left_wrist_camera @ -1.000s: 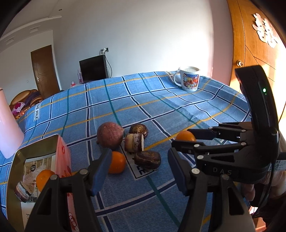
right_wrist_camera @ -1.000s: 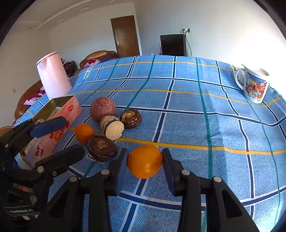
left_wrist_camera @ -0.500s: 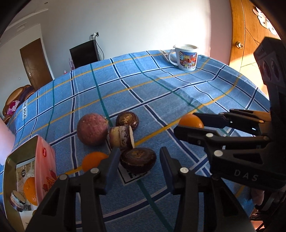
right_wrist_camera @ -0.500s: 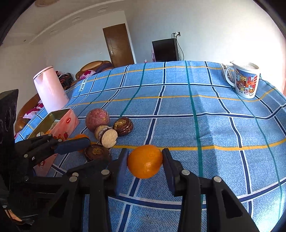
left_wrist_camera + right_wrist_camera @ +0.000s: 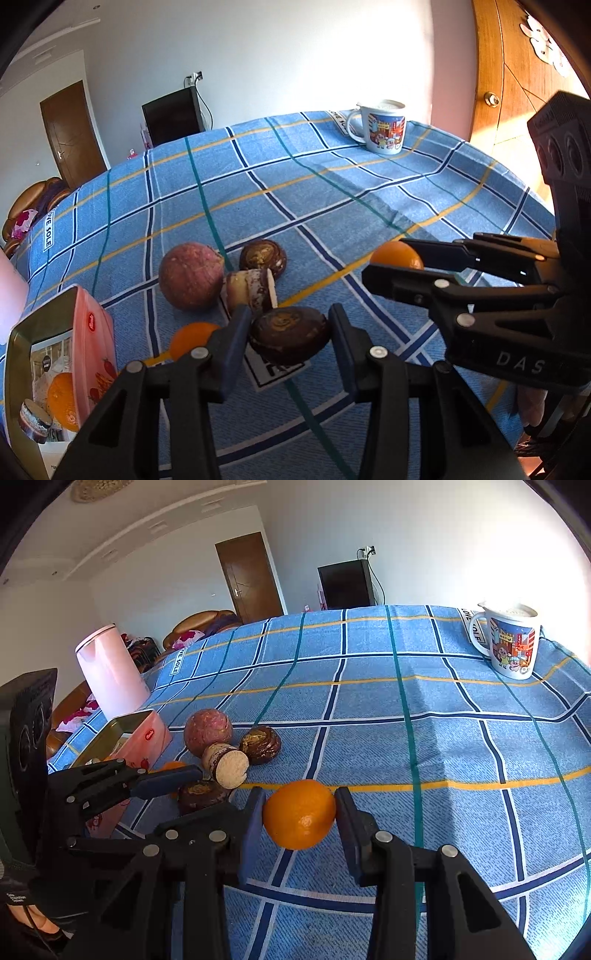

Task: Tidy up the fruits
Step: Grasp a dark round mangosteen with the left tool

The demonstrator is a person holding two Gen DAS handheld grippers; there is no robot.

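My right gripper (image 5: 299, 816) is shut on an orange (image 5: 299, 814) and holds it just above the blue checked cloth; the orange also shows in the left wrist view (image 5: 397, 254). My left gripper (image 5: 290, 332) is open with its fingers on either side of a dark brown fruit (image 5: 290, 334), also seen in the right wrist view (image 5: 201, 794). Behind it lie a cut brown fruit (image 5: 249, 290), a round reddish fruit (image 5: 190, 275), another dark brown fruit (image 5: 262, 254) and a small orange (image 5: 192, 338). A pink tin (image 5: 79, 354) at the left holds an orange (image 5: 61, 397).
A printed mug (image 5: 511, 644) stands at the far right of the table. A pink kettle (image 5: 109, 670) stands at the left edge behind the tin. A wooden door (image 5: 517, 74) is to the right of the table.
My left gripper has moved right and forward from beside the small orange, and its fingers now flank the dark brown fruit. My right gripper has kept hold of the orange.
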